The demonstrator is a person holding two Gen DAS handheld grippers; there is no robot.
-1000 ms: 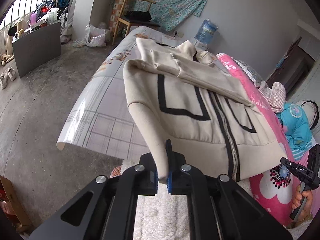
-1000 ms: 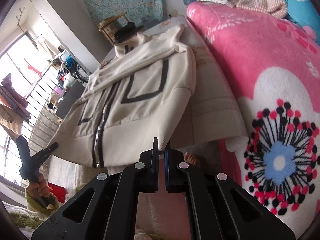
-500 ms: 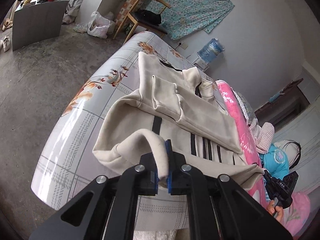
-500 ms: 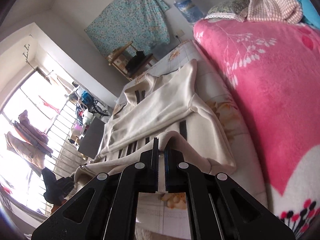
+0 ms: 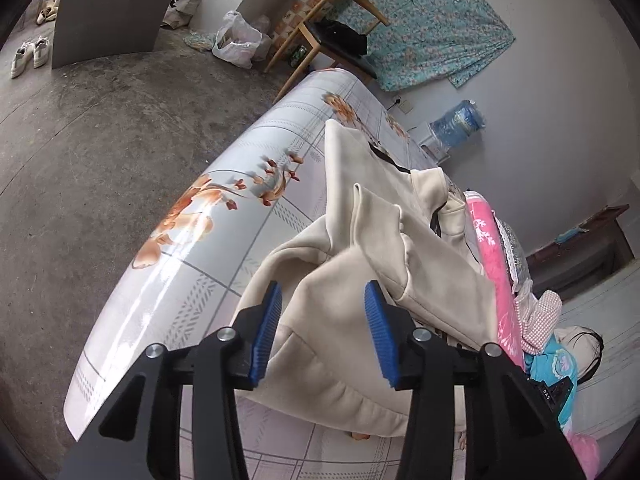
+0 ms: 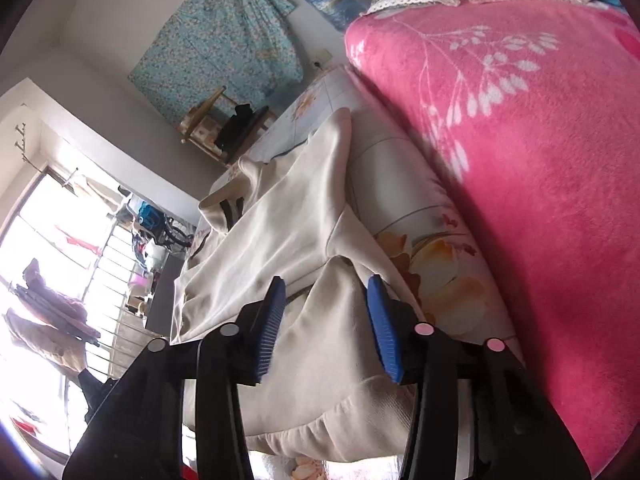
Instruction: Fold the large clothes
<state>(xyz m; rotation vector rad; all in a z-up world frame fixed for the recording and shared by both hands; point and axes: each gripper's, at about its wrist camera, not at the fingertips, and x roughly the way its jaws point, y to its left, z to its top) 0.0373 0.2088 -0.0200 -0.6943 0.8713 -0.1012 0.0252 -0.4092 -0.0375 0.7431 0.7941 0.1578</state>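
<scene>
A cream zip jacket with black stripes lies folded bottom-over-top on the floral board. My left gripper is open just above the folded hem, blue pads apart with cloth lying loose below them. In the right wrist view the same jacket lies on the board. My right gripper is open over the hem, pads spread and nothing clamped.
A pink flowered blanket lies along the board's right side. A wooden chair and a water bottle stand at the far end. The bare concrete floor lies to the left, with a grey cabinet.
Both grippers carried the jacket's lower hem up and forward over its upper half, then opened and let go. The hem now rests on the jacket.
</scene>
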